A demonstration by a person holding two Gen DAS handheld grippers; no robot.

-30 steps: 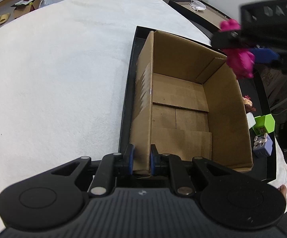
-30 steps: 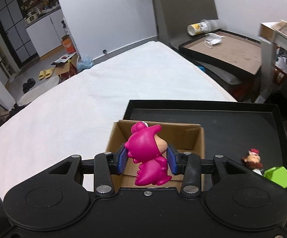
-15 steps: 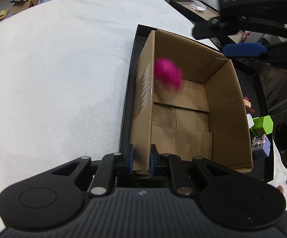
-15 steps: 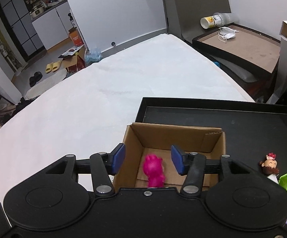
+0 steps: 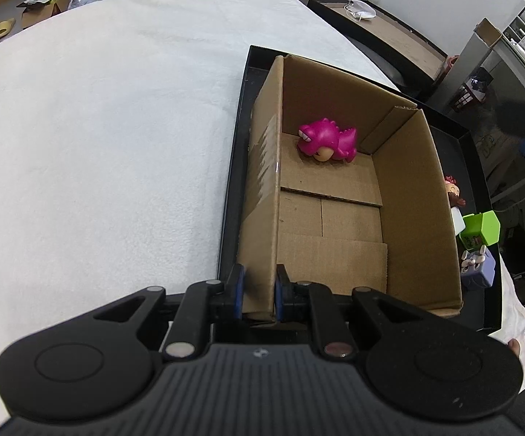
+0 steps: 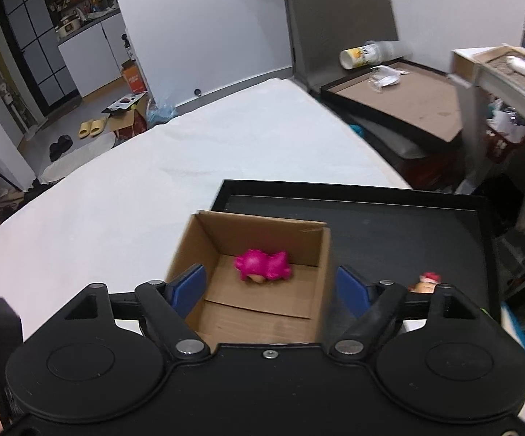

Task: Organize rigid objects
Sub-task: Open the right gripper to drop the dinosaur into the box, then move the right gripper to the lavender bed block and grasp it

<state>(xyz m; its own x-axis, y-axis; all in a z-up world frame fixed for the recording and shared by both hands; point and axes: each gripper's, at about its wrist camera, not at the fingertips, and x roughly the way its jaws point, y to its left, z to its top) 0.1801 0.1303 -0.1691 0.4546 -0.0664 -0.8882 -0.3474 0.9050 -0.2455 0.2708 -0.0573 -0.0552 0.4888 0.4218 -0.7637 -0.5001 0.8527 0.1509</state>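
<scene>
Pink dinosaur toy (image 5: 329,140) lies in cardboard box (image 5: 413,196); figurines (image 5: 476,232) outside on black tray (image 5: 475,167).

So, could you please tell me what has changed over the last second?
The right gripper has just been opening and let go of the pink dinosaur toy, which dropped into the cardboard box and lies on its floor. The left gripper stays shut on the box wall.

A lived-in home: kitchen cabinets (image 6: 92,54) and slippers (image 6: 92,127) (on the floor) behind.
</scene>
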